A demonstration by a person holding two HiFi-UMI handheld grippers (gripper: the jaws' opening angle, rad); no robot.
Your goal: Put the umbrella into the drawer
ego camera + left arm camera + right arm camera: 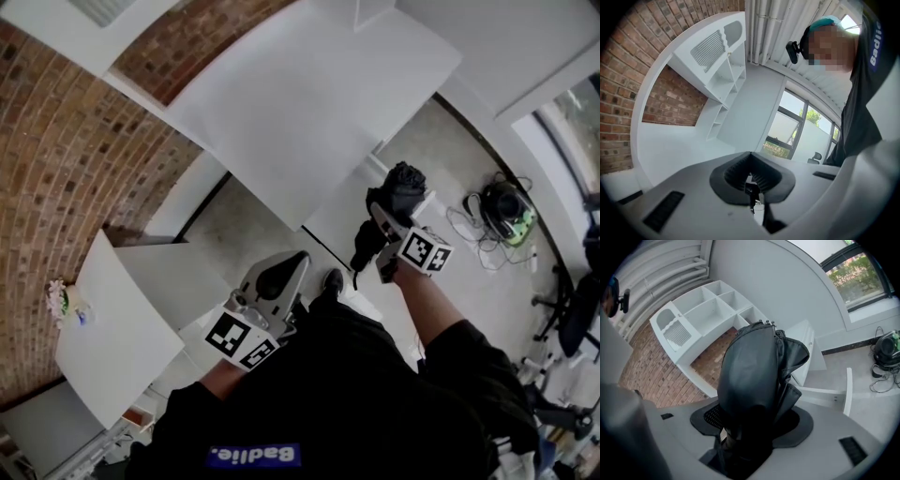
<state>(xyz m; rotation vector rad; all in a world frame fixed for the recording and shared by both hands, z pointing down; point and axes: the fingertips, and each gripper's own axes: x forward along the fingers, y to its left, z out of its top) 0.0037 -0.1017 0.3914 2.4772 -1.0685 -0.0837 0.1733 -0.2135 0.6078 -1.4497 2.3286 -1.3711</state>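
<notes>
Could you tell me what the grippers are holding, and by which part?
The right gripper clamps the folded black umbrella around its lower body, canopy end protruding; the left gripper is shut and empty.

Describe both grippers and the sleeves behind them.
The left gripper and right gripper are pale grey plastic bodies with black ribbed pads inside the jaws. Each carries a white cube printed with black square markers. The sleeves are black.

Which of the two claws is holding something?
The right claw: it is shut on the folded black umbrella. The left claw is shut with nothing between its jaws.
</notes>
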